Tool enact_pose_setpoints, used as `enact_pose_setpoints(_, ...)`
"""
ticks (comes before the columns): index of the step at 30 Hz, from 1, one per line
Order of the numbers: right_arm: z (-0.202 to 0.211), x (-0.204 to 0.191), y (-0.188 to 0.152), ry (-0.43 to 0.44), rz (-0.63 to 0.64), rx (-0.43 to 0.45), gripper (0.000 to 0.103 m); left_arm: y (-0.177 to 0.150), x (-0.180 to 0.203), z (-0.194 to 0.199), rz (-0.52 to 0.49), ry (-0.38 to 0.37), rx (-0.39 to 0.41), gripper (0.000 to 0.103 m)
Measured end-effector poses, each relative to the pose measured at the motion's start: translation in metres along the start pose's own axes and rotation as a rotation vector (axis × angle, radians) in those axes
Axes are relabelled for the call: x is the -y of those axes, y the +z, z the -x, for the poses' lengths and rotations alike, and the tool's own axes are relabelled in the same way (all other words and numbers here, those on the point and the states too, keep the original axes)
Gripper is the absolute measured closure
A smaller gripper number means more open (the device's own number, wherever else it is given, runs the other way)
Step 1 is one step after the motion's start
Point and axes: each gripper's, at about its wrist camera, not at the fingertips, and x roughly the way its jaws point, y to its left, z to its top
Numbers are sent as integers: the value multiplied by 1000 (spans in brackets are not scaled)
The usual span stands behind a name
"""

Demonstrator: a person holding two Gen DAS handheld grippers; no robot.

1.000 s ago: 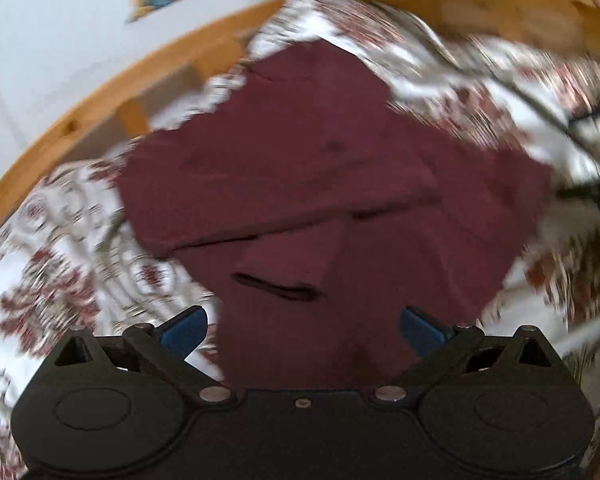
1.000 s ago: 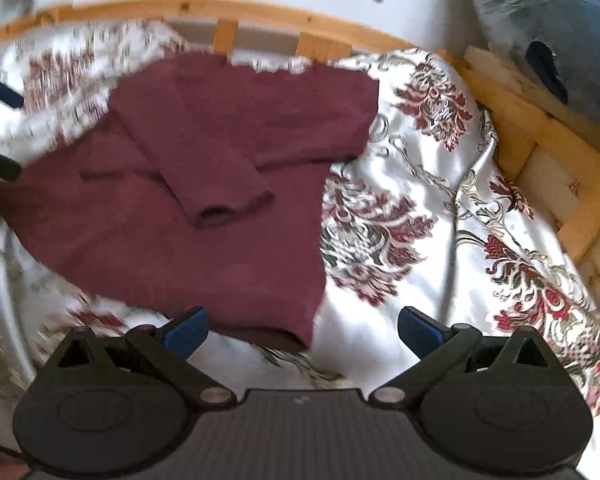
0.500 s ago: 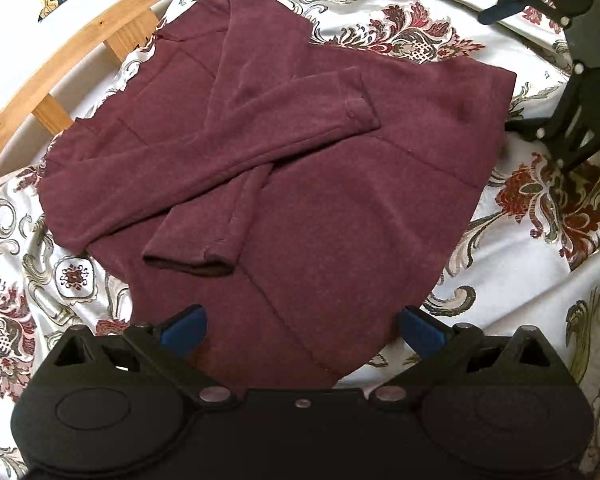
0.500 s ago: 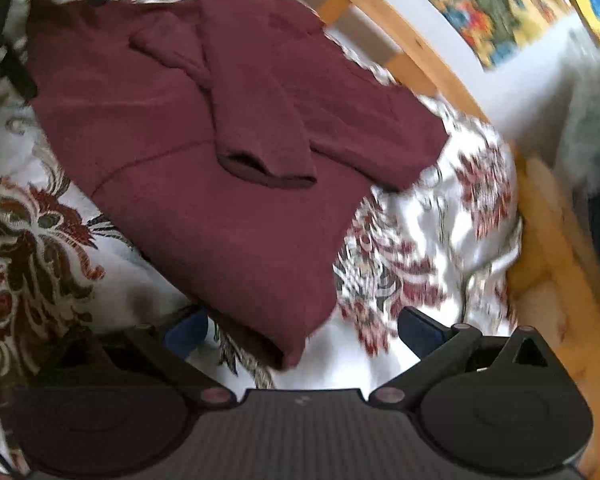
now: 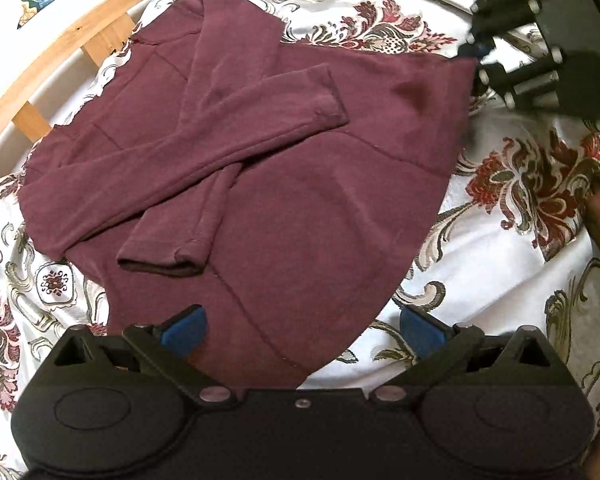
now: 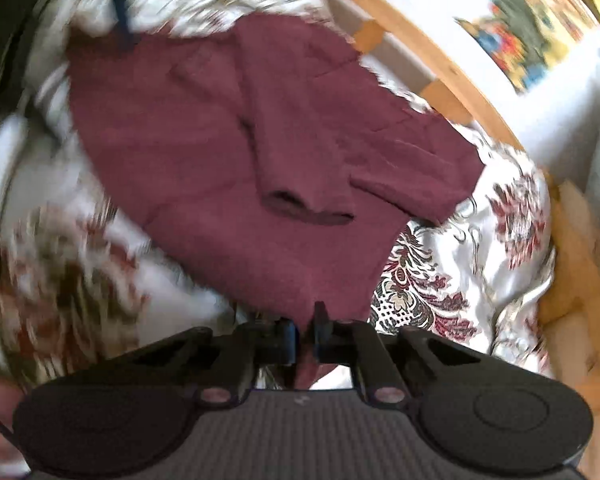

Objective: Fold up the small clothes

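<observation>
Right wrist view: right gripper (image 6: pixel 306 336) clamps the soft, limp maroon sweater (image 6: pixel 236 152) at its hem corner, lower centre; left gripper (image 5: pixel 300 326) gapes apart over the opposite corner.

floral satin bedspread (image 5: pixel 520 184), wooden bed rail (image 5: pixel 60 52), colourful wall picture (image 6: pixel 540 20).

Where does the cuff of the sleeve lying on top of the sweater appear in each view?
Left wrist: cuff above centre, pointing right.
Right wrist: cuff at centre, opening toward the camera.
Shared landmark: the wooden bed rail behind the sweater.
</observation>
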Motion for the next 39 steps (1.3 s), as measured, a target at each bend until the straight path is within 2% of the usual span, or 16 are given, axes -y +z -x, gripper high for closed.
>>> enact_pose_setpoints(7,25,74,39,185,-387,57,95,0,2,-9,-1,-1,-25,1)
enact_pose_setpoints(13,28,125,59,313,-622,85,95,0,-2,-15,39,-12,-41,0)
enact_pose_setpoints(16,25,137,63,352,-683,95,95,0,-5,-18,70,20,-54,0)
enact_pose_setpoints(20,23,140,64,343,-681,105,95,-1,-17,-20,134,48,-71,3)
enact_pose_setpoints(22,21,140,60,346,-702,99,95,-2,-24,-18,172,62,-71,9)
enact_pose_setpoints(25,22,139,56,329,-722,97,95,-3,-31,-11,213,103,-53,27)
enact_pose_setpoints(27,22,140,52,323,-748,100,95,-4,-33,-7,229,126,-38,49)
enact_pose_setpoints(30,23,149,45,311,-823,124,95,-4,-36,-3,248,196,-28,72)
enact_pose_setpoints(33,21,158,41,300,-886,146,95,-6,-48,1,303,245,-15,83)
enact_pose_setpoints(37,16,163,39,292,-916,152,95,-15,-72,8,455,264,13,85)
enact_pose_setpoints(39,15,162,38,296,-923,155,95,-21,-86,14,542,244,49,96)
